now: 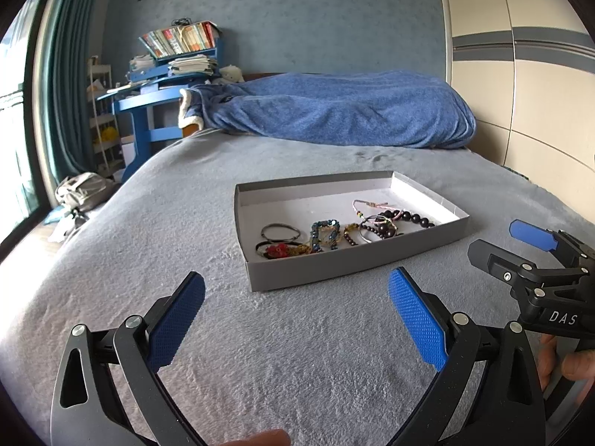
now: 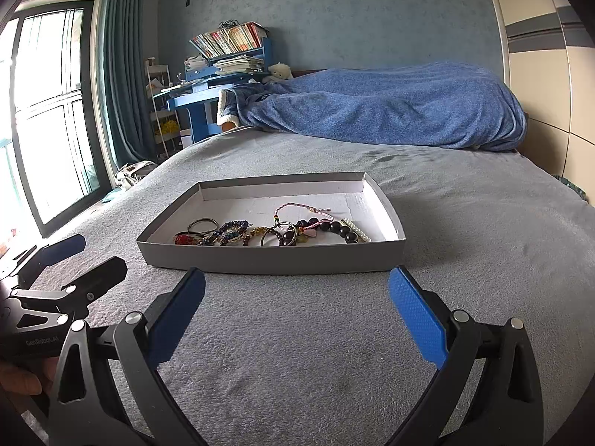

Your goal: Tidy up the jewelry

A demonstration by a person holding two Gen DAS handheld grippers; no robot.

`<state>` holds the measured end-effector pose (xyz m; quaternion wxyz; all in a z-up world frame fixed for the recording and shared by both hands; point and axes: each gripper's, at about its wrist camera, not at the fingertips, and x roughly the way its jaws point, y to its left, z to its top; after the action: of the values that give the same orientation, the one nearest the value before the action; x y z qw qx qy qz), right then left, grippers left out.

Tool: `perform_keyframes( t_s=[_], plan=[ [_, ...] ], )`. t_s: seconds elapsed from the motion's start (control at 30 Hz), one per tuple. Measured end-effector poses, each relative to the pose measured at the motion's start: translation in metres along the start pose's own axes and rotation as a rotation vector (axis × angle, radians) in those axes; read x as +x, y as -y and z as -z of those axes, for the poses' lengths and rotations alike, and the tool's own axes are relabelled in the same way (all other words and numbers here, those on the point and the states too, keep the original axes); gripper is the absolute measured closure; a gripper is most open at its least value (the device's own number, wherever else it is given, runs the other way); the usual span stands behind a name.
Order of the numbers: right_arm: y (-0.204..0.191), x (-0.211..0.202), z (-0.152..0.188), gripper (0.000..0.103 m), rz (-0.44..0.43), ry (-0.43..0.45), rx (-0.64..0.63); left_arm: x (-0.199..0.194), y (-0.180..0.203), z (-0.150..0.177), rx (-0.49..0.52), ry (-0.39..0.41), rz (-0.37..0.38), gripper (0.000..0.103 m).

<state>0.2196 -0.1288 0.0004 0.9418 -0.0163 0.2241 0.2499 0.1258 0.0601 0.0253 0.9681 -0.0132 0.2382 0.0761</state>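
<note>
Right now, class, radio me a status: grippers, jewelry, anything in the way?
Left gripper open, empty. Right gripper open, empty. Jewelry bunched inside grey tray on bed. Nothing blocks the approach.

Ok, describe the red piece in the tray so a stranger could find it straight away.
On the grey bed lies a shallow grey tray with a white floor, jewelry strewn along its near side. The red piece sits at the left end of that row, near the front wall, just below two thin dark hair ties. It is the only bright red thing in the tray.
</note>
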Motion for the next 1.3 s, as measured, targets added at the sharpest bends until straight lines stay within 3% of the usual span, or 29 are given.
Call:
perform_keyframes(
  t_s=[1.3],
  plan=[
    [-0.0003, 0.0, -0.0005, 0.005, 0.0, -0.001, 0.0, 0.0057, 0.0013, 0.0036, -0.002, -0.006, 0.005, 0.005]
  ],
)
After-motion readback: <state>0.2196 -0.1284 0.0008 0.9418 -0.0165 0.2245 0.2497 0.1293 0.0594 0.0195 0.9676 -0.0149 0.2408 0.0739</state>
